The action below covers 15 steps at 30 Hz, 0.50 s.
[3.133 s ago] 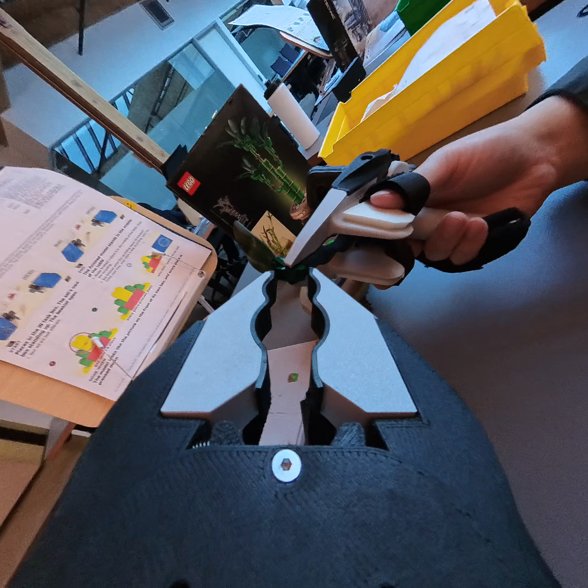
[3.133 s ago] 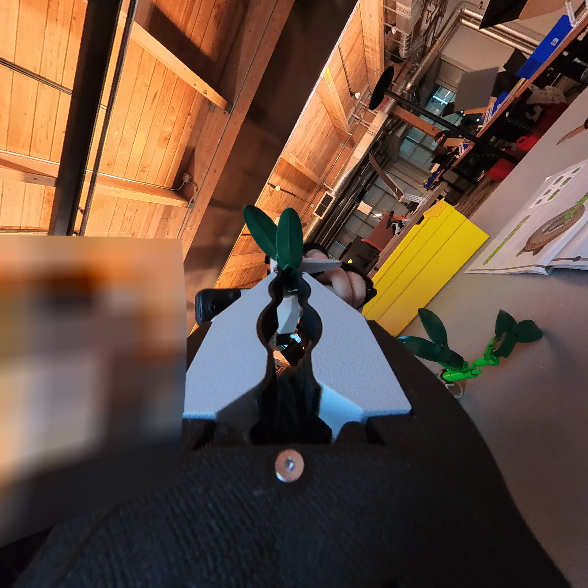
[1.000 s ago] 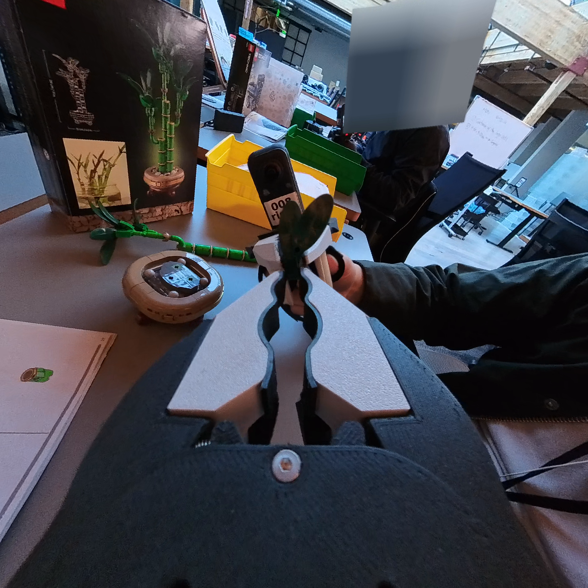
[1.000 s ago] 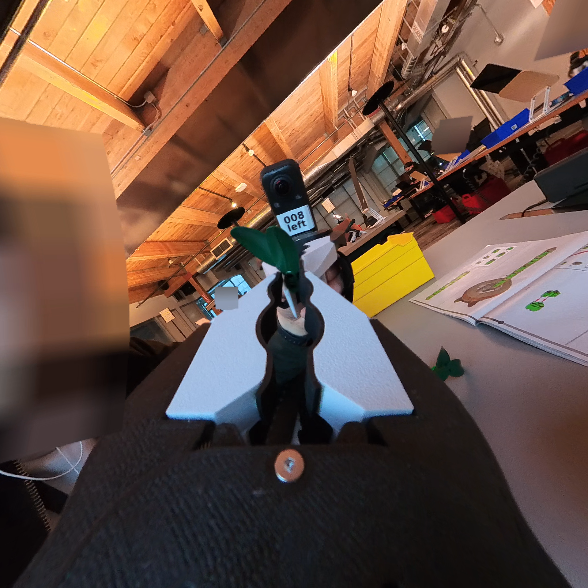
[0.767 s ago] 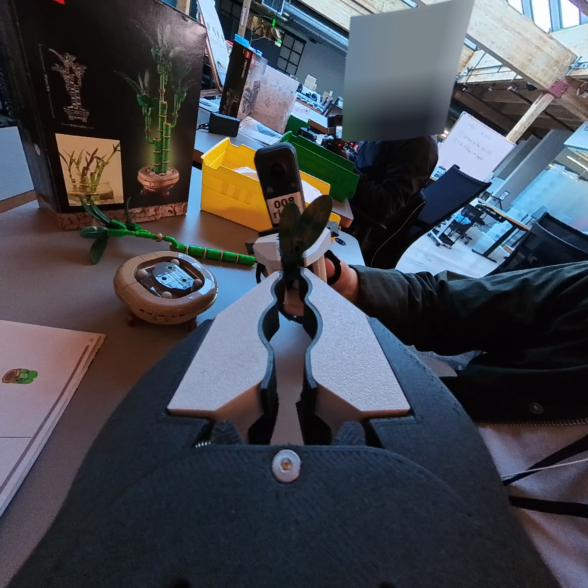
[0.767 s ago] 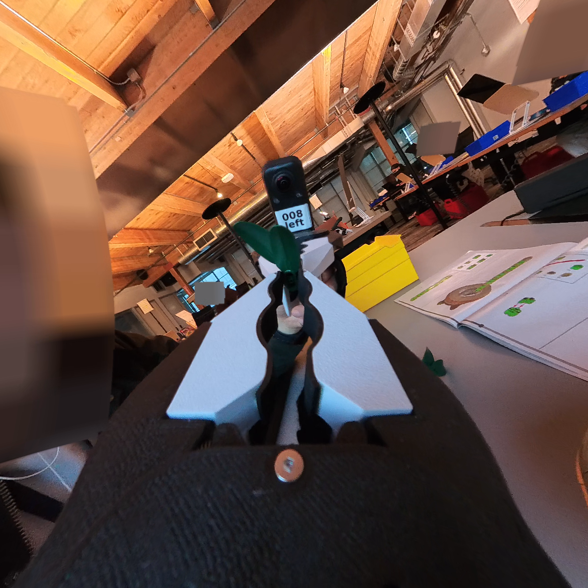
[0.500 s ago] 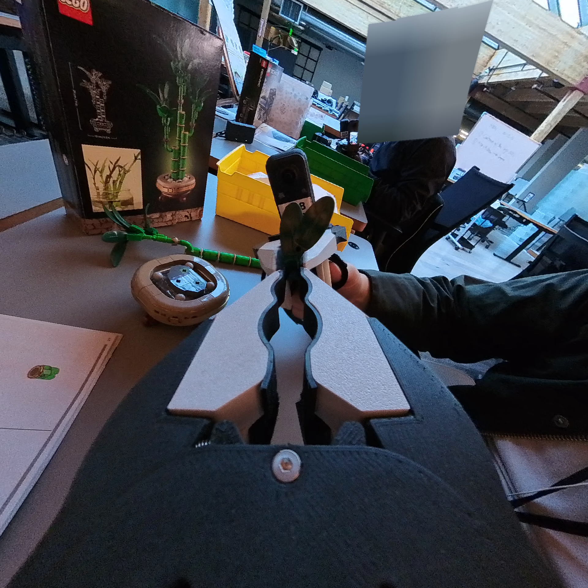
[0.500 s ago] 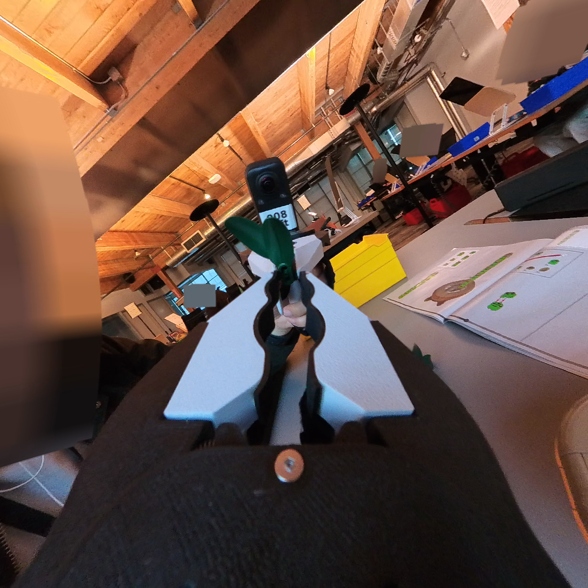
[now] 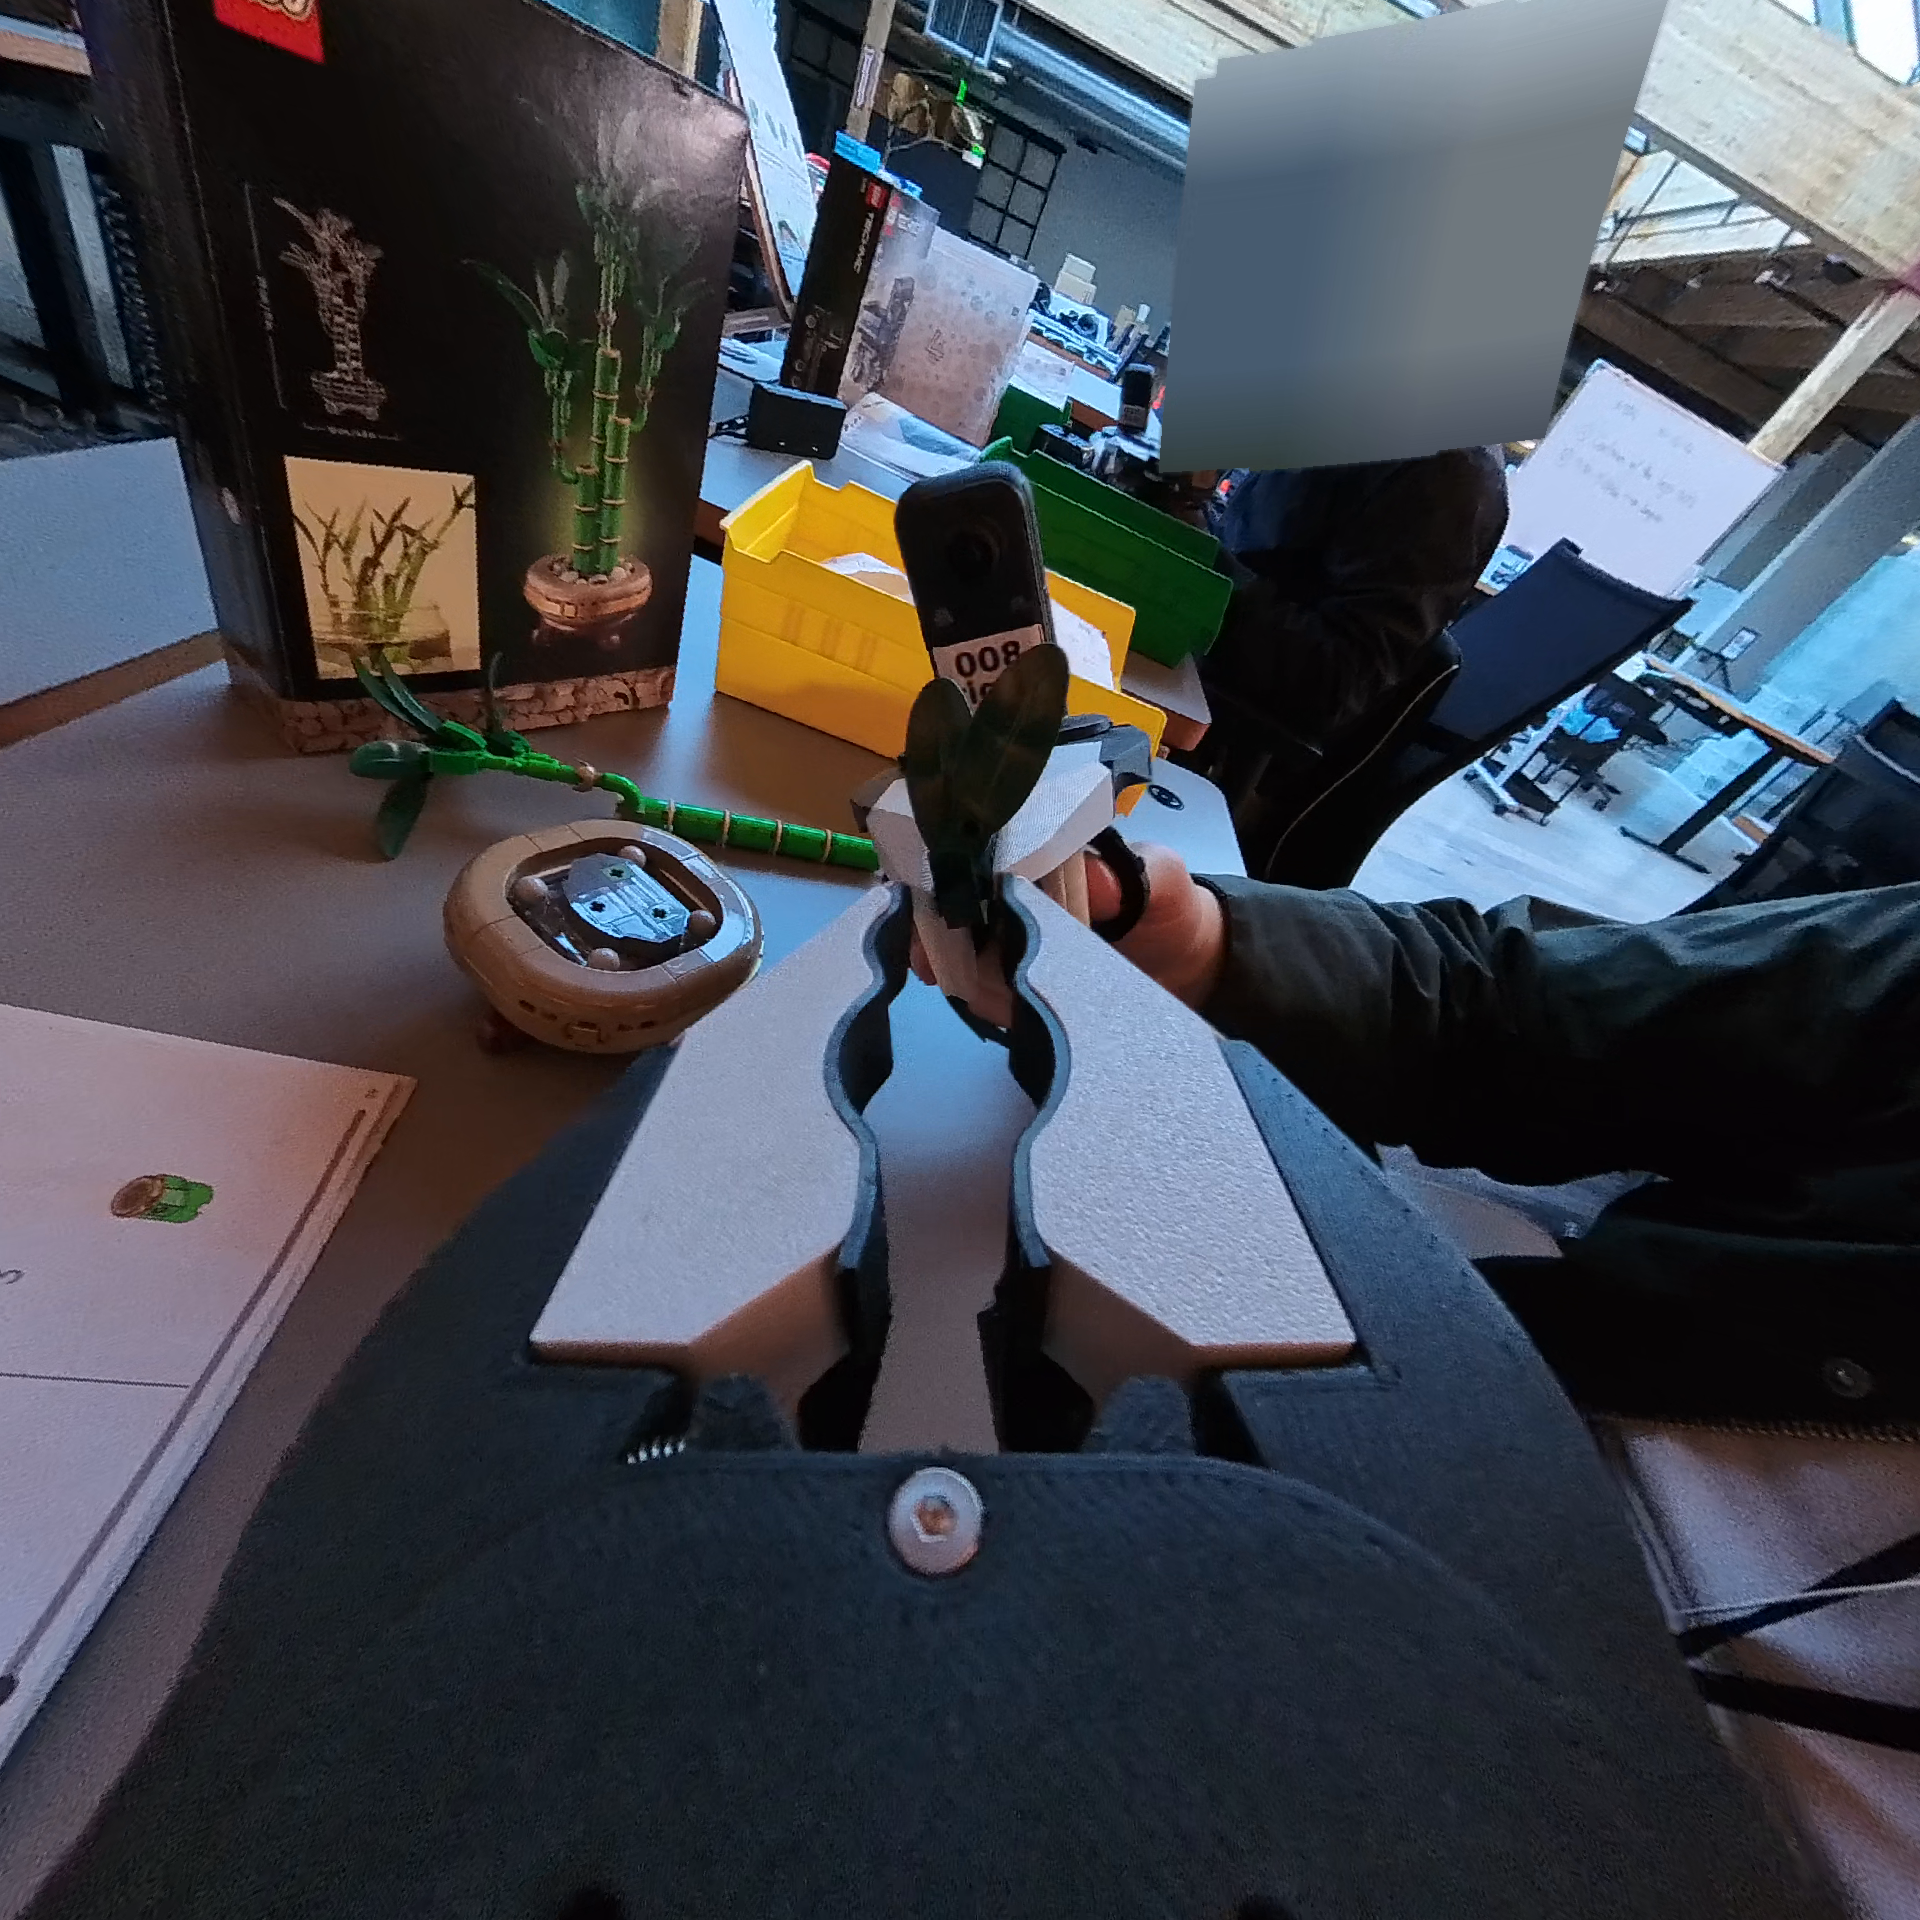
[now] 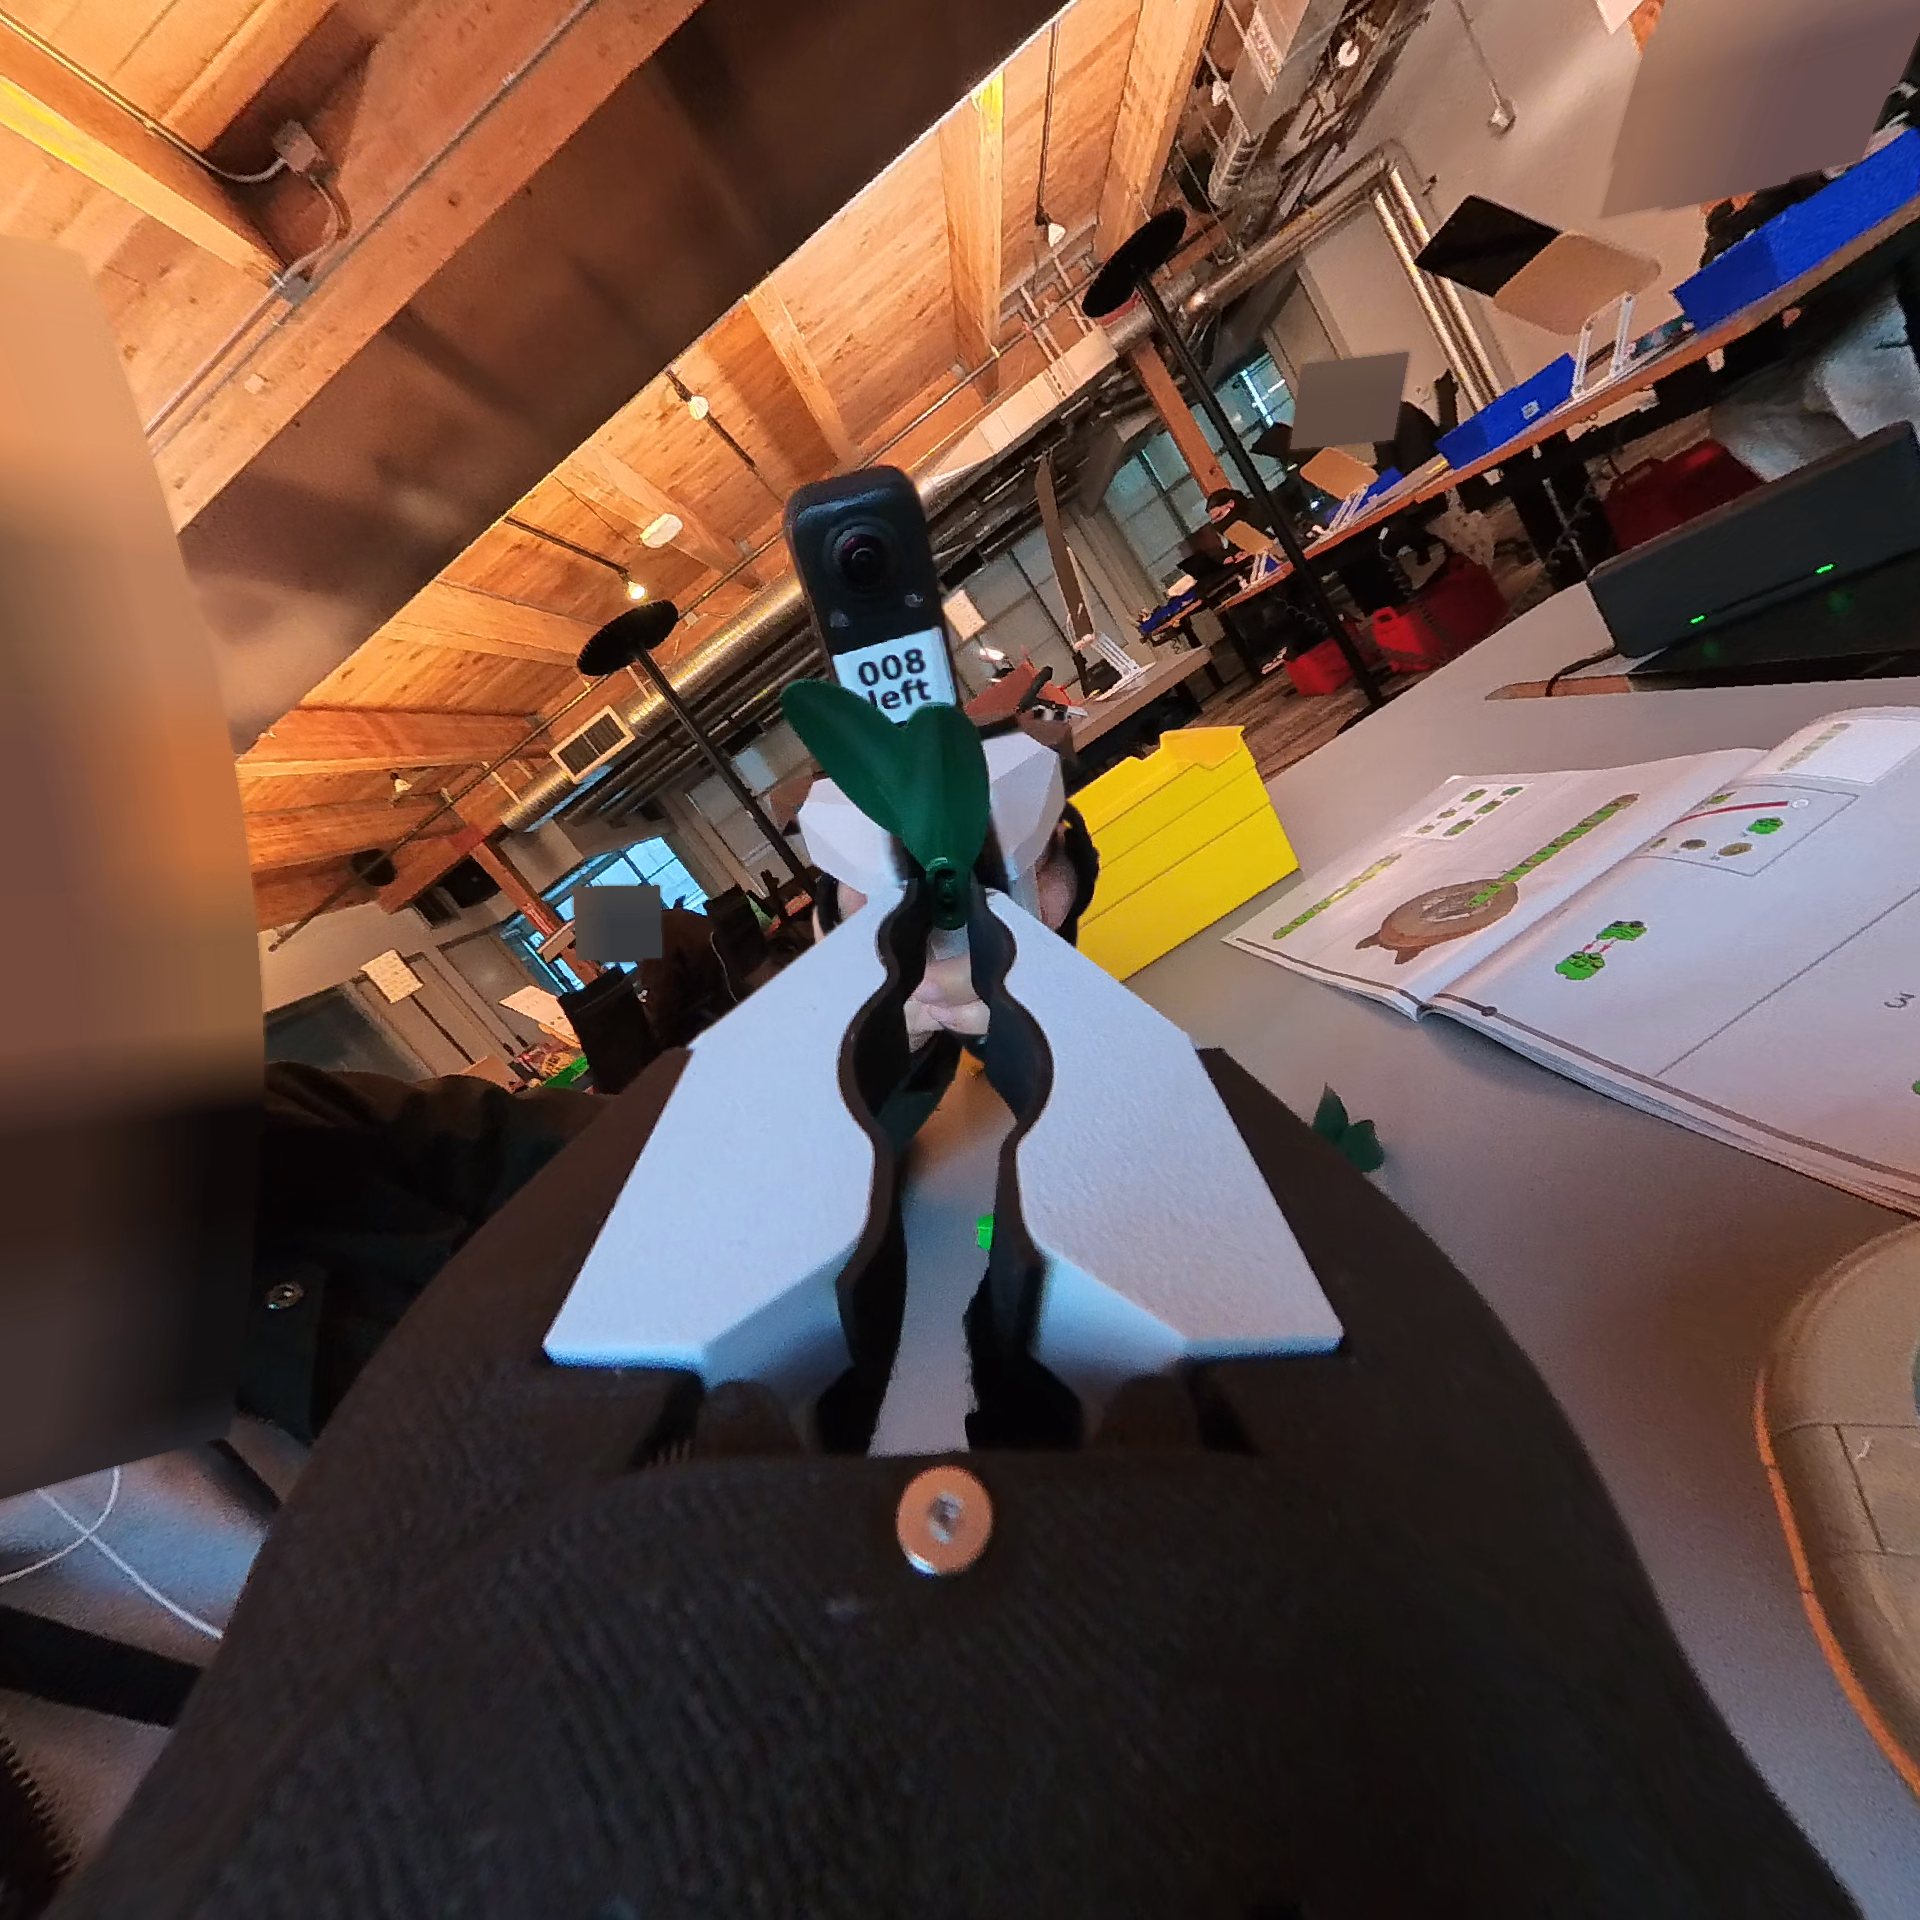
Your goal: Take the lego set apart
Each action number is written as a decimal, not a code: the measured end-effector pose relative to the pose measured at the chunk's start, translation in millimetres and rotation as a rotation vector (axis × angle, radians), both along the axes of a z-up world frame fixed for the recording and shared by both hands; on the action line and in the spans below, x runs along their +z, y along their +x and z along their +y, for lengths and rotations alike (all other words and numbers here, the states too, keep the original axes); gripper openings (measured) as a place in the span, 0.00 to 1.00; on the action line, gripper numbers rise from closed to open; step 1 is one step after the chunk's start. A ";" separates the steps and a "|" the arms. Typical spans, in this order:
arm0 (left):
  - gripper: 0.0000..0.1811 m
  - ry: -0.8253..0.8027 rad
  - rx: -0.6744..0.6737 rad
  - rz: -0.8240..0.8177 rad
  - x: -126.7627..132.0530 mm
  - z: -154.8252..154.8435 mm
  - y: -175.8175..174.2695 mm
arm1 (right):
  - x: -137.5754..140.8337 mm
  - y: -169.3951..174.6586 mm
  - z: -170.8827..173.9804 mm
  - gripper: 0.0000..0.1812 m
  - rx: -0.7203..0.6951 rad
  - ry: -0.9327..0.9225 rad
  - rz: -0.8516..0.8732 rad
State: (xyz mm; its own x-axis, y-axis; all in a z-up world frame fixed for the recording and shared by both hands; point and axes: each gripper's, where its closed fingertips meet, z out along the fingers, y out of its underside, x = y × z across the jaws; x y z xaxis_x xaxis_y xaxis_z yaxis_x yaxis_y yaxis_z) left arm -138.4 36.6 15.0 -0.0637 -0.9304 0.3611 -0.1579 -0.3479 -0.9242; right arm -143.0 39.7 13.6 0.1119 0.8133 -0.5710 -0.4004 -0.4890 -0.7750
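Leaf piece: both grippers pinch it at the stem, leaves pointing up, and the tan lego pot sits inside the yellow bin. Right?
Not quite. The tan lego pot stands on the grey table, outside the yellow bin, as the left wrist view shows. The rest holds: the left gripper and right gripper both pinch the leaf piece at its stem, leaves up.

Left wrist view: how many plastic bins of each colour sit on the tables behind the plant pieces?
Yellow bin: 1
Green bin: 1
Total: 2
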 end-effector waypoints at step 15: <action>0.03 0.085 -0.012 -0.002 1.9 -5.6 0.0 | 2.4 -1.6 -4.2 0.04 0.028 0.024 0.021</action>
